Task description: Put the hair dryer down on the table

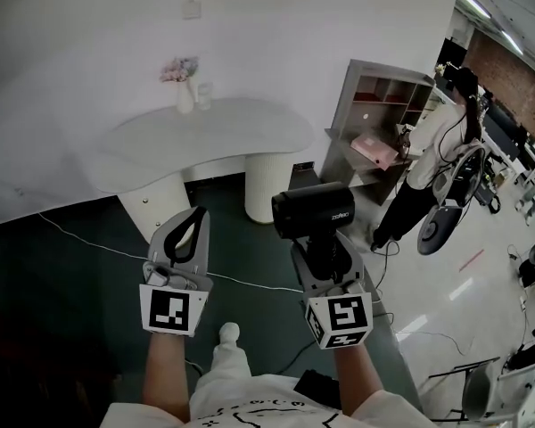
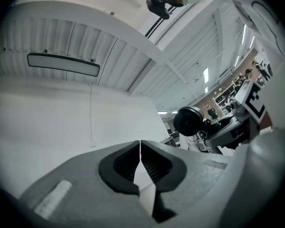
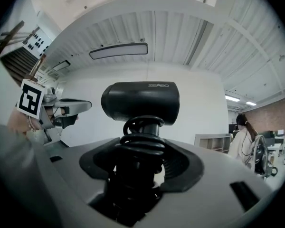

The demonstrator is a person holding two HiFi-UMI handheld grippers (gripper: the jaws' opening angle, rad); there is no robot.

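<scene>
- The right tongs (image 1: 328, 255) are clamped on the hair dryer (image 1: 313, 210) at its handle. They hold it in the air, barrel uppermost, well apart from the white desk (image 1: 241, 136) ahead.
- The left tongs (image 2: 140, 148) are pressed together with nothing between them.
- The dryer looks like rigid, smooth plastic and seems top-heavy.
- Its cord (image 3: 138, 144) is coiled round the handle, so the hold likely sits on springy cable and could slip.
- The handle is the sound place to hold; lay the dryer down gently on its side.
</scene>
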